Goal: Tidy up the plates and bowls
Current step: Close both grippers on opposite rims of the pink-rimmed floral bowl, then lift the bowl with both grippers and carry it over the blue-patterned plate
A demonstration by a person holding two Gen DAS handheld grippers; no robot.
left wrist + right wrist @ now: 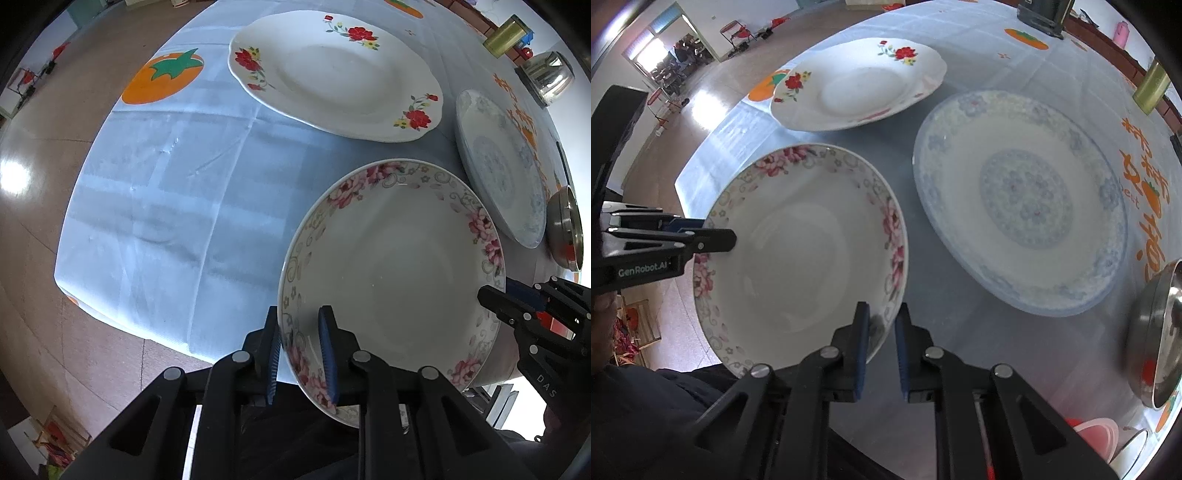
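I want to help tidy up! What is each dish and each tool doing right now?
Pink-flower bowl: empty, upright, gripped at its rim by both tools.
Left tool: shut on the bowl's rim.
Right tool: shut on the bowl's rim.
Red-flower plate: empty, flat on the tablecloth.
Blue-pattern plate: empty, flat on the tablecloth.
Steel bowl: at the table's edge, partly out of view.

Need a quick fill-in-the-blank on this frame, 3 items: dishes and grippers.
1. The pink-flowered bowl is gripped at its rim by ____ grippers at once.
2. The plate with red flowers lies on the ____ tablecloth.
3. The left gripper has one finger inside the bowl's rim and one ____ it.

Missing words: two; blue; outside
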